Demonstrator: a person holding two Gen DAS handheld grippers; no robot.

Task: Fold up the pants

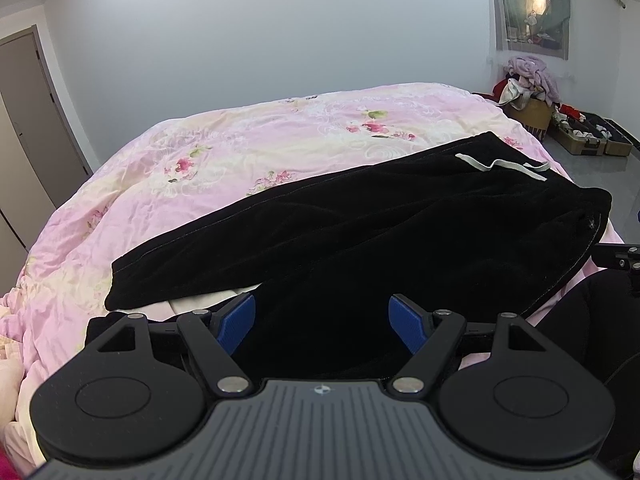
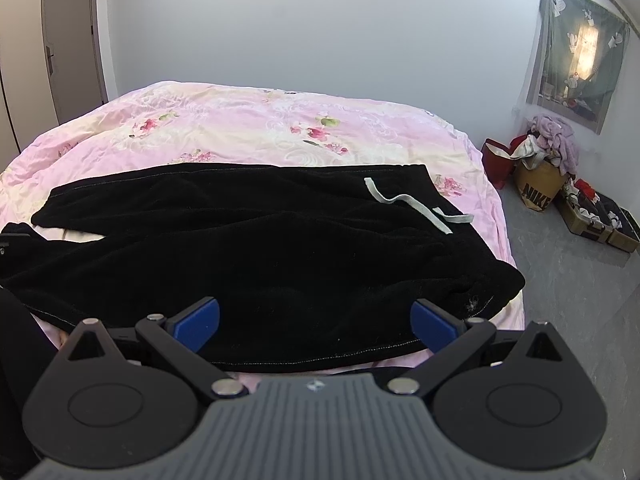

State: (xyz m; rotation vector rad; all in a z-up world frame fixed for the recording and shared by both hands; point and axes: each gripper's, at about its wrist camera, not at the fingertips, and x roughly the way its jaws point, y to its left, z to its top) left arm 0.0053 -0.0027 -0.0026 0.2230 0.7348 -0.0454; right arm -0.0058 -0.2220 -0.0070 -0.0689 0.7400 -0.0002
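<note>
One pair of black pants (image 2: 248,240) lies on one pink floral quilt (image 2: 240,128), with one pale drawstring (image 2: 416,204) at its waist. Two grippers show, the left gripper (image 1: 322,320) and the right gripper (image 2: 316,326). Right of the quilt stand one Nike bag (image 2: 538,188) and one open case (image 2: 600,220)

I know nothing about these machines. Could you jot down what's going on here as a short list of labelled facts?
Place: bedroom, pink flowered quilt on a bed
Garment: black pants lying flat across the quilt, legs apart
Drawstring: white cord on the waist end
Left gripper: open, over the near leg, holding nothing
Right gripper: open, over the near edge, holding nothing
Folding: not yet begun
</note>
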